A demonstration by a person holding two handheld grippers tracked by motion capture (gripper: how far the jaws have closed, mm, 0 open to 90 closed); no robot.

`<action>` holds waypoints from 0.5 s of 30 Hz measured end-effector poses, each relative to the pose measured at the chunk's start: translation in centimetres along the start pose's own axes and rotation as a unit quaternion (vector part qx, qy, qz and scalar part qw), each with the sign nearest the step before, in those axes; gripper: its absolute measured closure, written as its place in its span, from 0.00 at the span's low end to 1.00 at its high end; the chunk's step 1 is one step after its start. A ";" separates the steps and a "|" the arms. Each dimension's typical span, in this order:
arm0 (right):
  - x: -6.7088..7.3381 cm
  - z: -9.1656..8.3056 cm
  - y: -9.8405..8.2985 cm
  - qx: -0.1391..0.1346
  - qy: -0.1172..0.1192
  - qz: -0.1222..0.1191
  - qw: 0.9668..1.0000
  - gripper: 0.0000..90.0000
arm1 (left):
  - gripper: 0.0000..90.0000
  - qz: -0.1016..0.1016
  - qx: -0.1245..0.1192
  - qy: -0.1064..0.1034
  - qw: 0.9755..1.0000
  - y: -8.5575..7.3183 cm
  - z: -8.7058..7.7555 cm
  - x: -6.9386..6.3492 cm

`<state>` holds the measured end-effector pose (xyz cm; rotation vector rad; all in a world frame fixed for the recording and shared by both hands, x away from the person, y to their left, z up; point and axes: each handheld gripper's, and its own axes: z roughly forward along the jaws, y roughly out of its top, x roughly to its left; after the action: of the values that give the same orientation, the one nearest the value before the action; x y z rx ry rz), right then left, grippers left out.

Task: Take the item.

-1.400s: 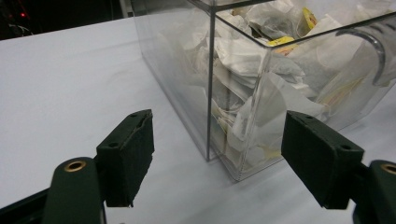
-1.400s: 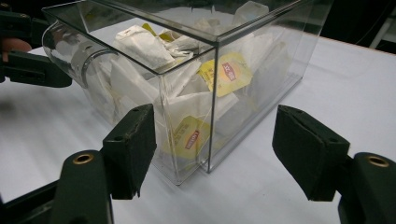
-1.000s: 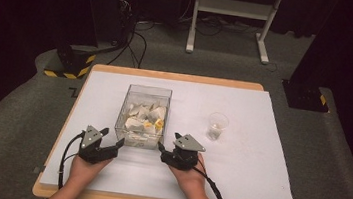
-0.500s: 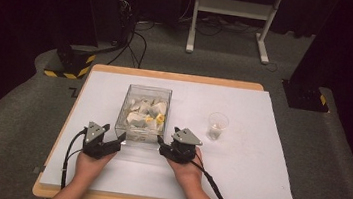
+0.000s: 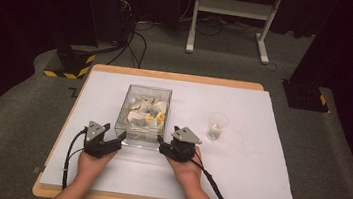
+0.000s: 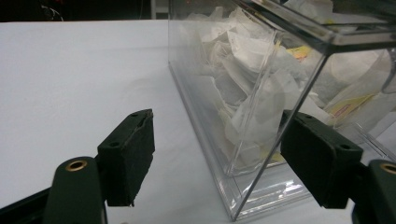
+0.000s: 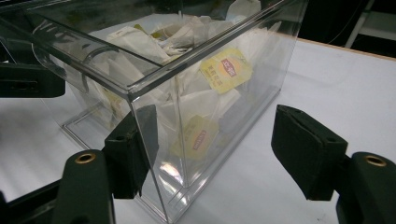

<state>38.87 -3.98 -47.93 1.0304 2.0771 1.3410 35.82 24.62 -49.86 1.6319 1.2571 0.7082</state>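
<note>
Bright, even overhead light falls on the white rectangular table cover (image 5: 239, 152) in the high view, while the floor and the upper corners of the frame sink into near-black. Shadows under the hands are soft and short. The picture is slightly soft and grainy.

In the left gripper view, the clear plastic rectangular box (image 6: 261, 93) catches pale glare along its lower edge, and the black jaws at the bottom of the frame look a little blurred.

In the right gripper view, a small bright reflection sits low on the box's near corner; the upper right background is dark.
</note>
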 end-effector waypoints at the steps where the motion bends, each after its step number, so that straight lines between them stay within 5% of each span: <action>1: 0.0 0.0 0.0 0.001 0.000 -0.001 1.000 0.35 | 0.30 0.000 0.001 0.000 1.000 0.0 0.0 0.0; 8: 0.4 -0.9 -0.1 0.000 0.017 -0.012 1.000 0.35 | 0.31 0.004 0.017 -0.010 1.000 -0.1 -0.4 -0.2; 15: 0.5 -2.7 -0.5 -0.008 0.031 -0.018 0.999 0.36 | 0.30 0.031 0.043 -0.022 0.998 -0.8 -1.6 -0.3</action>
<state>36.44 -5.21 -47.19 0.9518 2.1149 1.3861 34.09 24.90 -49.91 1.7529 1.2244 0.6602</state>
